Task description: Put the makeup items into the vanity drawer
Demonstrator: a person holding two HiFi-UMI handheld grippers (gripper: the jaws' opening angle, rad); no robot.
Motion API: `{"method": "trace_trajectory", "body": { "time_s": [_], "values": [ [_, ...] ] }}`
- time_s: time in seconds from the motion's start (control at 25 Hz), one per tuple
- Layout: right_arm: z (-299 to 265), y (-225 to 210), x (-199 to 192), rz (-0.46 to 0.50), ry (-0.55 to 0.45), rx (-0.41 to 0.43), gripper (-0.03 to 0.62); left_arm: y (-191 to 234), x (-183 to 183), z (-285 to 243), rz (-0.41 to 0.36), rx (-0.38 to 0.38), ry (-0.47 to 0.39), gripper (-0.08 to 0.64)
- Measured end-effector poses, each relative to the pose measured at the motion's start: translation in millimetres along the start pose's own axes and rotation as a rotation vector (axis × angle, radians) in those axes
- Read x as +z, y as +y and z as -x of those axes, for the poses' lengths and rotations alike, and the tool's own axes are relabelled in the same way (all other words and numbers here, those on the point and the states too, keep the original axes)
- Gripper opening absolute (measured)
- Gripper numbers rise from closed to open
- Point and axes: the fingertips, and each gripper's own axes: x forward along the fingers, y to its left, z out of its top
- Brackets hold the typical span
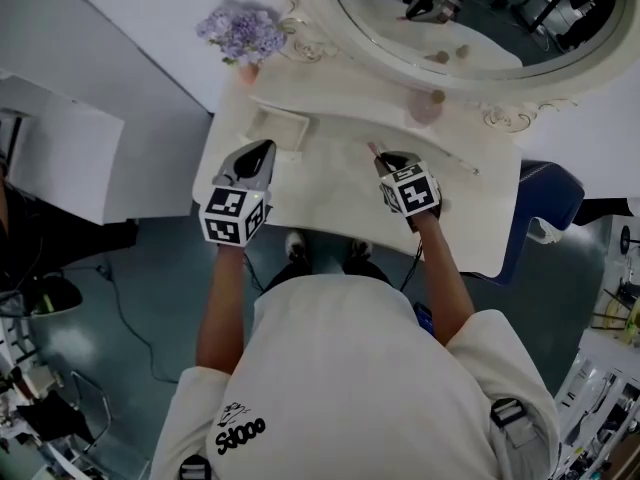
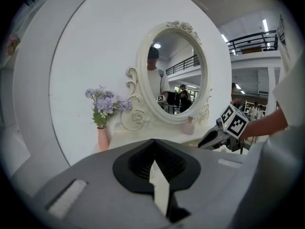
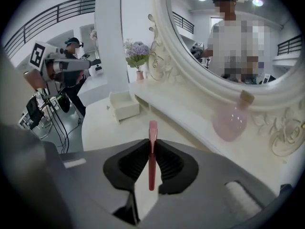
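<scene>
the right tool point(image 3: 152, 142) is clenching a slim pink stick point(image 3: 152, 156), with the pads pinching it across its narrow width and both ends sticking out past them. the left tool point(image 2: 154, 147) is sitting with its jaws together and nothing between them.

the open drawer point(image 3: 126, 111) is resting on the white tabletop point(image 1: 330, 203). the stick is hanging well to the right of the drawer, as the head view shows it. the left tool is hovering just beside the drawer's near left corner. a pink bottle point(image 3: 229, 123) is standing on the raised ledge, far to the right of the drawer and beyond the stick.

the main risk is probably the grip itself. the pads are catching so thin a thing on so little surface that a quick swing toward the drawer could make the stick pivot or slide out, and it would then be rolling across the tabletop short of the drawer.

the drawer is looking small against the stick's length. a release at the wrong angle could therefore leave the stick bridging the rim or tipping out over it.

the left tool is also crowding the drawer. the two tools could be knocking together there, or one could be nudging the drawer aside if it is sitting loose, which cannot be told from here.
</scene>
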Motion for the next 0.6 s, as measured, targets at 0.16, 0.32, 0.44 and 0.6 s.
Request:
{"method": "trace_trajectory", "body": {
  "time_s": [0.16, 0.32, 0.44, 0.6],
  "values": [
    [-2, 21, 46, 0.054, -0.05, 0.022, 0.049, 31, 1, 13, 0.014, 0.044, -0.014, 0.018],
    [-18, 47, 84, 0.105, -0.072, 0.059, 0.049, 56, -5, 23, 0.023, 0.068, -0.013, 0.019],
    [-36, 66, 105, 0.147, -0.062, 0.09, 0.049, 72, -9, 29, 0.029, 0.075, -0.011, 0.019],
    [-67, 86, 124, 0.195, -0.023, 0.127, 0.051, 92, -18, 37, 0.028, 0.085, 0.006, 0.018]
  ]
}}
